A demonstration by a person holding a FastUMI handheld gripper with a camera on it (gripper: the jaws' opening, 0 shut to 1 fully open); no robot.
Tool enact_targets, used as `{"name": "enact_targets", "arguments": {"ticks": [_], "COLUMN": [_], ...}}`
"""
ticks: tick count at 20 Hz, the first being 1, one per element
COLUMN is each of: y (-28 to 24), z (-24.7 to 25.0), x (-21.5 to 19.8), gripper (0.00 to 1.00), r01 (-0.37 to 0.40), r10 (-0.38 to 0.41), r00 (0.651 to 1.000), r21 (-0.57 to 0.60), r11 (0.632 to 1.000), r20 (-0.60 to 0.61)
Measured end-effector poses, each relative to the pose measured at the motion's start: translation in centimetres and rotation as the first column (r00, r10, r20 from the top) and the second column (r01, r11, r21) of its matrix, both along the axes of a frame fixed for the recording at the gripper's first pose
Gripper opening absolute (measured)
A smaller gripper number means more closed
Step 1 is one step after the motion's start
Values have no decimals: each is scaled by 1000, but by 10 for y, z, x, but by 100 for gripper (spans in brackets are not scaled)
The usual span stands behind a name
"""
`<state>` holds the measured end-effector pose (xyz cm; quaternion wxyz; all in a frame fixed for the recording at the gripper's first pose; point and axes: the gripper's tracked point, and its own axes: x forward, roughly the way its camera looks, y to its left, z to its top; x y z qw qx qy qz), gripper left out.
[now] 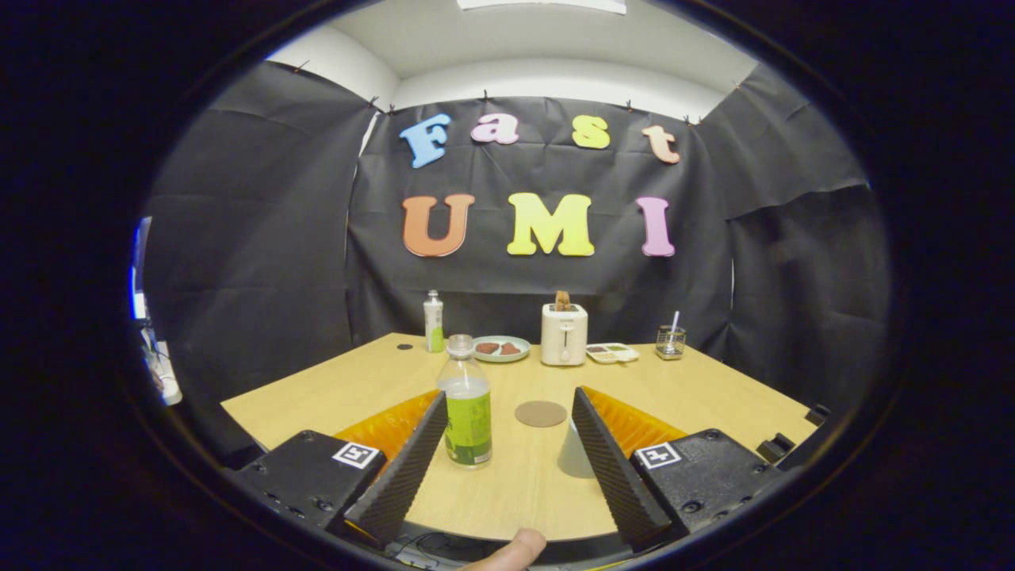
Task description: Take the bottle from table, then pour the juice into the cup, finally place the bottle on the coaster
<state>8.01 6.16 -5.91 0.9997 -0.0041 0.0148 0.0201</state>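
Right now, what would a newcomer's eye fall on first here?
The juice bottle with its green label stands upright on the wooden table, just inside the left finger of the open gripper. Beyond the fingers lies a round brown coaster, and a pale cup peeks out beside the right finger. A white toaster stands at the back.

Bottle (466, 404): clear plastic, green label, white cap, upright on the table, left of centre. Coaster (541, 413): round, brown, flat, just right of and slightly beyond the bottle. Cup (574, 454): pale, nearer, partly hidden.
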Motion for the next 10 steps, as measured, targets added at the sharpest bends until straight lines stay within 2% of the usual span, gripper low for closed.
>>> {"name": "enact_targets", "arguments": {"ticks": [5,10], "y": [34,51], "z": [-23,-39], "x": [47,83], "gripper": [100,100], "r01": [-2,22], "r10": [2,-24], "r00": [1000,999], "r21": [-12,63], "r11": [1000,998], "r20": [-7,32]}}
